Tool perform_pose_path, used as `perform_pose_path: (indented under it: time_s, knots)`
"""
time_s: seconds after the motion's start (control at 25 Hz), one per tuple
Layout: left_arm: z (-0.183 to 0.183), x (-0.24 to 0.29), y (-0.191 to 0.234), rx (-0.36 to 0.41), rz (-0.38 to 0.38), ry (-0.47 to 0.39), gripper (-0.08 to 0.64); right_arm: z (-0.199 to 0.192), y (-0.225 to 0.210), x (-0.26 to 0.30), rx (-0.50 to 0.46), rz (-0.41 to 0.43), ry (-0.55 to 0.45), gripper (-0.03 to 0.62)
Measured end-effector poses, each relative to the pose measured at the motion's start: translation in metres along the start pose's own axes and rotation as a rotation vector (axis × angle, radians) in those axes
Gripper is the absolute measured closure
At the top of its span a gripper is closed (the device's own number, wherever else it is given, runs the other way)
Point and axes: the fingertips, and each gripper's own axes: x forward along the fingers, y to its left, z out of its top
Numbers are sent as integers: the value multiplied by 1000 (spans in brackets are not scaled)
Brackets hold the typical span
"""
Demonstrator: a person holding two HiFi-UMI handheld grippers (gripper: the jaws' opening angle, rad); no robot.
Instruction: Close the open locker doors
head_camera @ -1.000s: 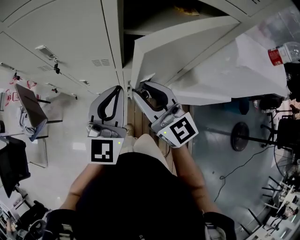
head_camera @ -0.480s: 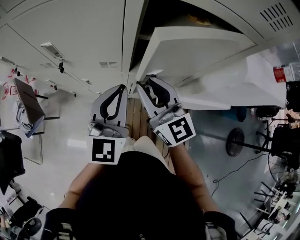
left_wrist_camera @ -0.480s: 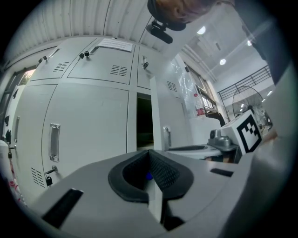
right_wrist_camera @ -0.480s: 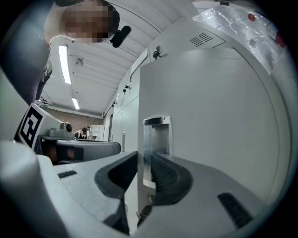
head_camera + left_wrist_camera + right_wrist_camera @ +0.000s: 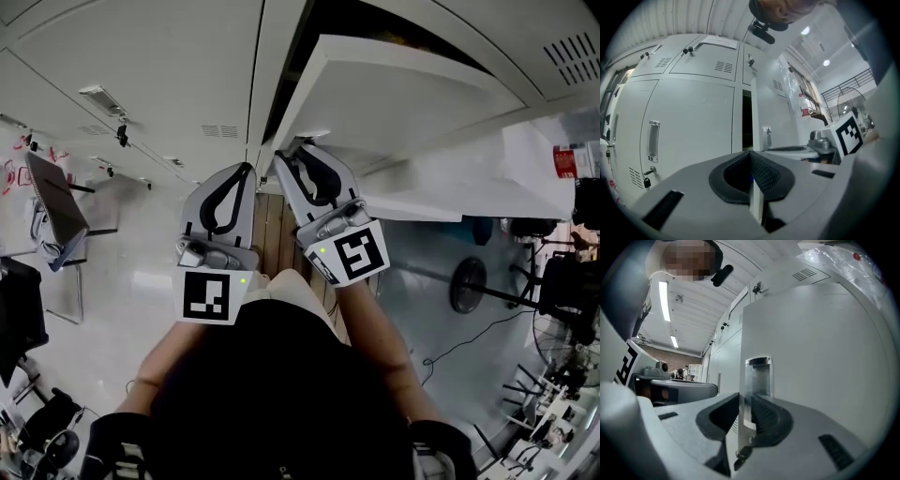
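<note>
An open grey locker door (image 5: 403, 94) juts out toward me from the locker row. My right gripper (image 5: 286, 157) is at the door's free edge. In the right gripper view that edge (image 5: 740, 394) runs between the pads of the right gripper (image 5: 744, 401), just beside the metal handle (image 5: 758, 376). The jaws are closing and the pads appear to touch both faces. My left gripper (image 5: 242, 171) hangs next to it in front of the closed lockers, shut with nothing in it. In the left gripper view the left gripper (image 5: 751, 157) faces the dark locker opening (image 5: 746, 122).
Closed grey lockers (image 5: 141, 56) with handles and vents fill the left. A chair (image 5: 52, 211) stands on the floor at the left. A fan stand (image 5: 469, 281) and a cable lie to the right. A bottle (image 5: 572, 159) sits at the far right.
Both grippers have edged toward the lockers. The open door now fills more of the upper right, and its edge sits at the right gripper's tips.
</note>
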Motion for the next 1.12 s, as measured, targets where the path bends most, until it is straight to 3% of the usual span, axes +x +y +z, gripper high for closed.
perform_pose_path:
  time_s: [1.12]
  knots:
    - [-4, 12, 27, -13, 39, 12, 557, -3, -28, 32, 11, -86, 19, 545]
